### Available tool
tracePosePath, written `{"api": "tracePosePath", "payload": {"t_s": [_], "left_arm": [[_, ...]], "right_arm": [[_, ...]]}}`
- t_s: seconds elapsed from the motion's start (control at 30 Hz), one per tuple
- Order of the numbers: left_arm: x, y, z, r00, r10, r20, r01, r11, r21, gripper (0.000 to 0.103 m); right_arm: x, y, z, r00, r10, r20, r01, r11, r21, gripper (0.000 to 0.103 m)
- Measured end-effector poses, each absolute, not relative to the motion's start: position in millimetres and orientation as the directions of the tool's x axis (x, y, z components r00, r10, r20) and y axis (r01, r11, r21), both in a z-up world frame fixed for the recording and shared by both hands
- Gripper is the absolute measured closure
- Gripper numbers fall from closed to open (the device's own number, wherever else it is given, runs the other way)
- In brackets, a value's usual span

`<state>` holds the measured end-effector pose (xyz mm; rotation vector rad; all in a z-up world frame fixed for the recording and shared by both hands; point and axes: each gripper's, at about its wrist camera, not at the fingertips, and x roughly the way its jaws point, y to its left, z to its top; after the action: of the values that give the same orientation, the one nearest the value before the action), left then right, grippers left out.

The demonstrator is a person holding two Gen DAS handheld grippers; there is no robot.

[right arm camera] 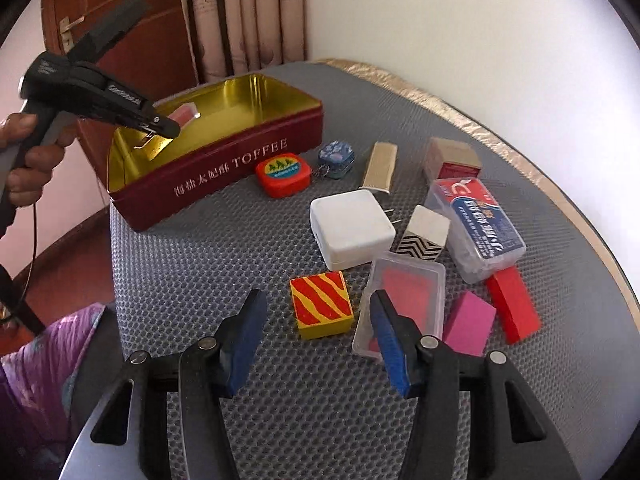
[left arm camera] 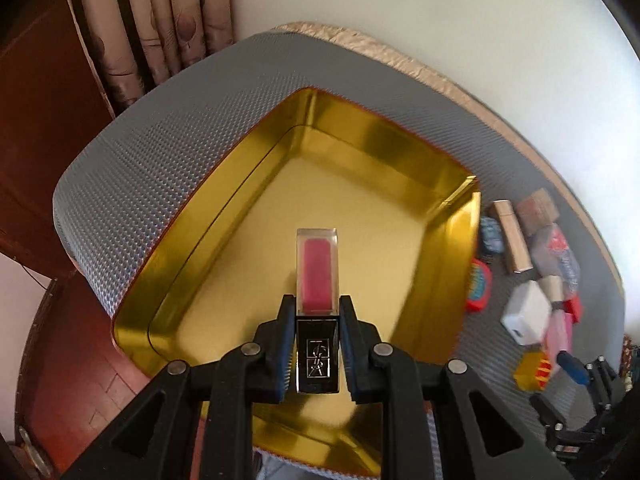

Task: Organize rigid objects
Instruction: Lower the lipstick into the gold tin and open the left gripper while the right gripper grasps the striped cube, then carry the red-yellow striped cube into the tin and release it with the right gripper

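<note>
My left gripper (left arm camera: 318, 308) is shut on a lip gloss tube (left arm camera: 317, 272) with a black cap and pink clear body, held over the gold inside of the open toffee tin (left arm camera: 400, 140). In the right wrist view the left gripper (right arm camera: 168, 126) reaches into the red tin (right arm camera: 224, 176) with the tube (right arm camera: 186, 114). My right gripper (right arm camera: 320, 304) is open and empty above the grey mat, just before a yellow-and-red striped block (right arm camera: 322, 304) and a clear case (right arm camera: 404, 300).
On the mat right of the tin lie a white charger (right arm camera: 352, 228), a red tape measure (right arm camera: 283, 174), a small blue tin (right arm camera: 336, 158), a gold tube (right arm camera: 380, 172), a floss box (right arm camera: 480, 228), pink (right arm camera: 468, 322) and red (right arm camera: 514, 304) blocks. Table edge at right.
</note>
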<state>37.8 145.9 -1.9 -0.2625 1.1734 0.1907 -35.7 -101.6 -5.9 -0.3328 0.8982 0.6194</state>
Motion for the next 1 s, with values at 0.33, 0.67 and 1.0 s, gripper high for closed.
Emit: {"api": "tracePosePath", "payload": {"t_s": [0.33,0.67,1.0], "left_arm": [[41.9,157.2,-0.8,0.353,0.097,-0.931,-0.310,0.951,-0.019,0.068],[-17.4,154.2,46.8,0.467,0.035,-0.884,-0.291,0.950,-0.116,0.066],[-83.0,181.3,63.7,0.566,0.196,-0.801,-0.388,0.920,-0.050,0.051]], "right_arm": [[-16.8,-88.7,-13.5,0.360,0.363,-0.859,-0.693,0.720,0.013,0.067],[-15.7,-77.9,-24.2,0.355,0.308,-0.883,-0.692,0.721,-0.026,0.076],[4.2,-19.2,51.7,0.348,0.514,-0.784,-0.710,0.691,0.138,0.076]]}}
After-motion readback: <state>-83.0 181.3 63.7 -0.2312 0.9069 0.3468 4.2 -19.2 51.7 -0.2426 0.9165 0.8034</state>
